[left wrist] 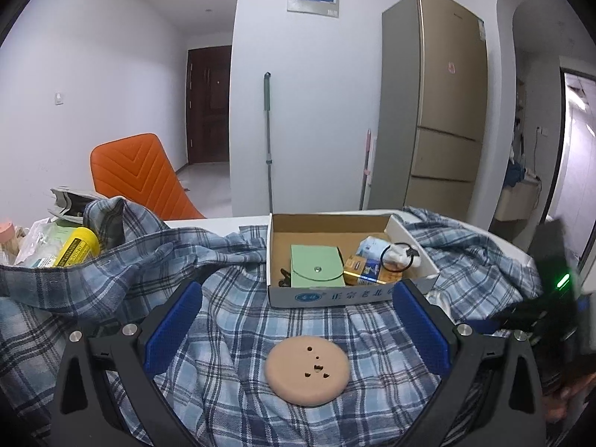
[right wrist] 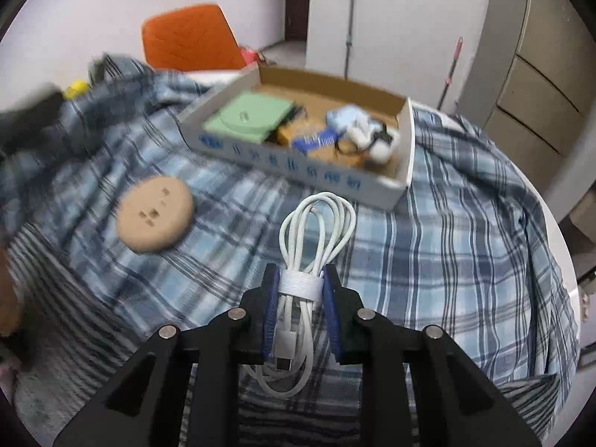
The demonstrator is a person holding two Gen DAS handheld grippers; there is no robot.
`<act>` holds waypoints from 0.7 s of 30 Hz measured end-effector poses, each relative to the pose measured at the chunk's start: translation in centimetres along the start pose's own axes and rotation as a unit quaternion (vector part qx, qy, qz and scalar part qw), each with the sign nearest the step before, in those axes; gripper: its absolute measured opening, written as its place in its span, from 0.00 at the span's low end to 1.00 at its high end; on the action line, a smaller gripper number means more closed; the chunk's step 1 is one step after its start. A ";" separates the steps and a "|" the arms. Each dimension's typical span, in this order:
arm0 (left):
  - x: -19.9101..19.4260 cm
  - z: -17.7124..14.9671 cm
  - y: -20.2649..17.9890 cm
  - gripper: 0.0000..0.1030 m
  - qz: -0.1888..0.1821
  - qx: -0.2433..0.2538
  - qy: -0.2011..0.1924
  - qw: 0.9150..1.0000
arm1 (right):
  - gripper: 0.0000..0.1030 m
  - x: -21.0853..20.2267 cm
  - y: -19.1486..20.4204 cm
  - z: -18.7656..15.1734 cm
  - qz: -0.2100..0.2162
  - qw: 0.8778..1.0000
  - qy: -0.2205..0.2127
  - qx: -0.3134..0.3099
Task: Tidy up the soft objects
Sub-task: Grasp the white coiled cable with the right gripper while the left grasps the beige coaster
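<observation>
My right tool (right wrist: pixel 300 287) grips the coiled white cable (right wrist: pixel 316 223) above plaid cloth (right wrist: pixel 465 223) short of the cardboard box (right wrist: pixel 298 165); my left tool (left wrist: pixel 296 320) gapes around the tan disc (left wrist: pixel 307 370).

- White table (left wrist: pixel 219 222), edge visible at centre frame, draped by a blue plaid cloth (left wrist: pixel 231 320).
- On the cloth: tan round disc (left wrist: pixel 307 370), lower centre; open cardboard box (left wrist: pixel 331 294), centre.

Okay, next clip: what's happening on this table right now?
A person is tidying small items into a cardboard box that sits on a plaid cloth. The right gripper has its jaws shut on a bundled white cable, in front of the box. The left gripper is open, its jaws either side of a tan round pad lying on the cloth.
</observation>
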State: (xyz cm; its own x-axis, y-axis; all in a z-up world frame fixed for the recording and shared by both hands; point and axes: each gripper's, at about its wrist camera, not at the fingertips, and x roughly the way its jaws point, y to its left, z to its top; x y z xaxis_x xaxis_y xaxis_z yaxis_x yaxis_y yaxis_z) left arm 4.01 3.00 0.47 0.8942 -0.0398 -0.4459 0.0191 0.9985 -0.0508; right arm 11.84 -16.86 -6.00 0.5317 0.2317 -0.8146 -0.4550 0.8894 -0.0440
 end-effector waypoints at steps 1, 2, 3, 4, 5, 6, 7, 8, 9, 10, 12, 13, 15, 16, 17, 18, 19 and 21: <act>0.2 -0.1 0.1 1.00 0.000 0.000 0.005 1.000 | 0.22 -0.6 -0.2 0.2 0.012 1.000 -0.009 0.003; 0.6 -0.1 0.1 1.00 -0.004 0.002 0.015 1.000 | 0.22 -1.1 -0.4 0.4 0.024 1.000 -0.018 0.006; 1.0 -0.2 0.0 1.00 -0.011 0.004 0.027 1.000 | 0.22 -1.6 -0.6 0.6 0.030 0.999 -0.027 0.007; 1.5 -0.3 0.0 1.00 -0.019 0.008 0.038 0.999 | 0.22 -1.9 -0.7 0.7 0.032 0.999 -0.037 0.007; 2.0 -0.4 -0.2 0.99 -0.029 0.014 0.053 0.998 | 0.22 -2.2 -0.9 0.7 0.034 0.998 -0.047 0.006; 2.5 -0.6 -0.3 0.97 -0.039 0.020 0.068 0.997 | 0.22 -2.3 -1.0 0.8 0.039 0.998 -0.053 0.006; 3.1 -0.8 -0.4 0.94 -0.046 0.025 0.083 0.995 | 0.22 -2.3 -1.1 0.8 0.045 0.997 -0.056 0.005; 3.7 -1.1 -0.5 0.91 -0.054 0.029 0.098 0.993 | 0.22 -2.3 -1.3 0.8 0.053 0.997 -0.058 0.005; 4.1 -1.3 -0.6 0.87 -0.059 0.032 0.110 0.992 | 0.22 -2.3 -1.3 0.6 0.058 0.996 -0.060 0.007; 4.5 -1.5 -0.7 0.86 -0.063 0.035 0.119 0.990 | 0.22 -2.1 -1.2 0.6 0.061 0.996 -0.062 0.008; 5.1 -1.9 -0.8 0.86 -0.067 0.037 0.137 0.988 | 0.22 -1.8 -1.2 0.5 0.065 0.996 -0.061 0.011; 5.4 -2.1 -0.9 0.86 -0.067 0.038 0.144 0.987 | 0.22 -1.6 -1.1 0.3 0.068 0.996 -0.060 0.013; 5.9 -2.4 -0.9 0.86 -0.064 0.039 0.158 0.985 | 0.22 -1.2 -1.2 0.0 0.072 0.996 -0.055 0.013; 6.2 -2.5 -0.9 0.86 -0.064 0.039 0.164 0.984 | 0.22 -1.1 -1.1 -0.1 0.072 0.996 -0.053 0.012; 6.5 -2.7 -1.0 0.86 -0.064 0.040 0.171 0.982 | 0.22 -1.1 -1.1 -0.2 0.074 0.996 -0.052 0.011; 6.8 -2.8 -1.0 0.86 -0.064 0.042 0.181 0.981 | 0.22 -1.1 -1.1 -0.2 0.076 0.996 -0.051 0.009; 7.3 -3.0 -1.1 0.86 -0.060 0.045 0.192 0.979 | 0.22 -1.1 -1.0 -0.2 0.077 0.996 -0.051 0.008; 8.2 -3.5 -1.2 0.86 -0.050 0.049 0.215 0.974 | 0.22 -1.1 -0.9 -0.3 0.078 0.996 -0.052 0.005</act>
State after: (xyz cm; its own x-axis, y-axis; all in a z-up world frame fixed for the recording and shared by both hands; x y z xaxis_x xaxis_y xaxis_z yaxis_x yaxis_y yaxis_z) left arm 9.82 1.34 -6.23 0.6156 -0.1268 -0.7778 0.1574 0.9869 -0.0363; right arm 11.44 -18.05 -5.26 0.5272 0.4060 -0.7464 -0.5307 0.8434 0.0839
